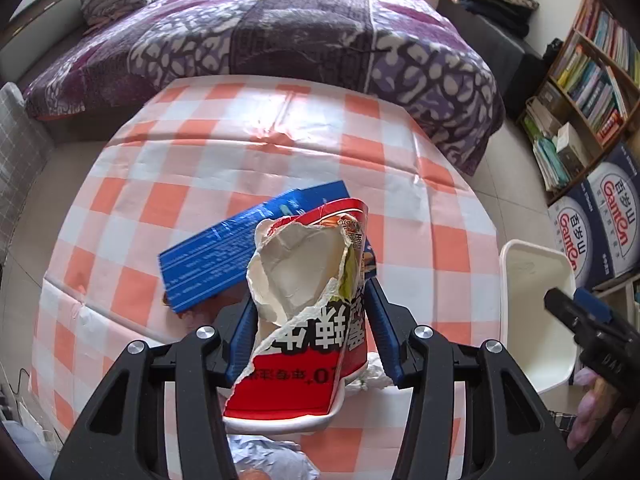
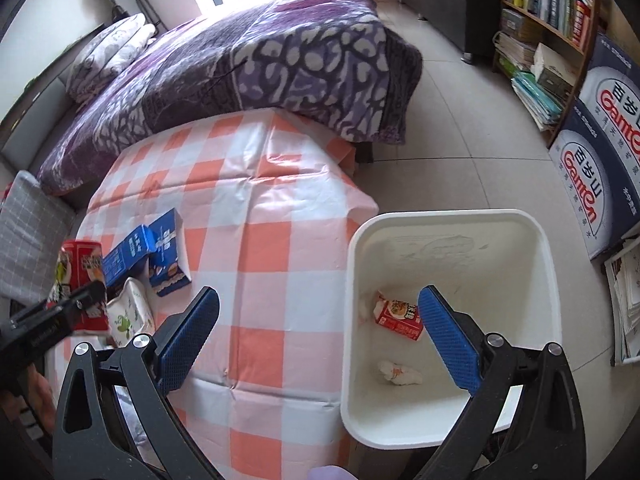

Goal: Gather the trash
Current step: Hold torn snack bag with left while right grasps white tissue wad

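Observation:
My left gripper (image 1: 308, 320) is shut on a torn red instant-noodle cup (image 1: 304, 320) and holds it over the checked table; the cup also shows in the right wrist view (image 2: 78, 280). A blue carton (image 1: 236, 248) lies on the table behind it. In the right wrist view, blue cartons (image 2: 148, 256) and a white-green wrapper (image 2: 130, 316) lie at the table's left. My right gripper (image 2: 320, 336) is open and empty, above the table edge and the white trash bin (image 2: 548, 280). The bin holds a red carton (image 2: 396, 314) and a crumpled tissue (image 2: 400, 372).
The table (image 2: 260, 240) has an orange-and-white checked cloth. A bed with a purple blanket (image 2: 260, 60) stands behind it. A bookshelf (image 2: 552, 12) and Ganten boxes (image 2: 596, 168) stand to the right. Crumpled tissue (image 1: 372, 376) lies under the cup.

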Available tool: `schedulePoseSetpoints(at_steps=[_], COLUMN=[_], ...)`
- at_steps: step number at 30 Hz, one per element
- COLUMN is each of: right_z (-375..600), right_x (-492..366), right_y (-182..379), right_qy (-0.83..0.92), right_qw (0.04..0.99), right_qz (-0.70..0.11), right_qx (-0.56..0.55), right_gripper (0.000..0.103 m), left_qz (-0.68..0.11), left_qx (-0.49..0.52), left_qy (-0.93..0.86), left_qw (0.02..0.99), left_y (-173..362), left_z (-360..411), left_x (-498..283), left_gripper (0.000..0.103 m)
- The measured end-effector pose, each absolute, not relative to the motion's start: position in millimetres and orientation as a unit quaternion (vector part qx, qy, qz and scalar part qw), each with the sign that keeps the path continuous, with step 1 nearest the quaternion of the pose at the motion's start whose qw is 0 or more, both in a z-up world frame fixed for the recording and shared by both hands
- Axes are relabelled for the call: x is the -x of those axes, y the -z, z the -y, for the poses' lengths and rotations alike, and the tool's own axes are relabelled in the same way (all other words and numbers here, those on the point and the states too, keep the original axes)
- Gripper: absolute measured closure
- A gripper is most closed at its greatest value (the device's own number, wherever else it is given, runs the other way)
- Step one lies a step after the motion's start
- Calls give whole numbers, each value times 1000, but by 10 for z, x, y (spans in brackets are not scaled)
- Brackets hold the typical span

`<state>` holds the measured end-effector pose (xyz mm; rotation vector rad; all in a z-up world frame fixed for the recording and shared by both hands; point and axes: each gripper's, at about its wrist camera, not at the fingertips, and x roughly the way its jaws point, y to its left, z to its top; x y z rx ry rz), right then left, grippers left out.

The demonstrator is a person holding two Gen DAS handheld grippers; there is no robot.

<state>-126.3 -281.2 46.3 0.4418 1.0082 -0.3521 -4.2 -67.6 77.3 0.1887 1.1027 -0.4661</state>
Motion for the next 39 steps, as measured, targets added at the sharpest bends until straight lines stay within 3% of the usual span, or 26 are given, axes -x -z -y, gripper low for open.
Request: schedulePoseSetpoints(at_steps=[7, 19, 22, 24, 26, 33, 39], right_z=[2010, 1440, 1340, 1341, 1359, 1597, 1750], right_x=[953, 595, 560, 555, 556, 614, 761], right_y=[-135, 315, 306, 296, 280, 36, -589], right_qy=[49, 26, 37, 46, 50, 83, 133], right_qw=[832, 808, 814, 818, 820, 843, 902], right_qz=[-533, -566, -565, -561, -556, -509, -390], right_qx=[-145, -159, -133, -121, -126, -155, -130], right_gripper=[10, 16, 28, 53, 59, 62, 62], left_qz=[-495, -489, -493, -494, -494, -472, -399], left_qx=[-14, 44, 46, 48, 49, 53, 50], left_qy=[188, 197, 193, 190, 187, 170, 136], left_qw=[848, 849, 847, 847, 848, 863, 906], left_y=[-856, -930, -902, -886, -885, -925, -1099], left_z=[7, -386, -417, -443, -455, -468, -384], left_x=[-114, -203, -231, -251, -256, -213, -26], left_gripper=[52, 51, 51, 51, 51, 51, 51])
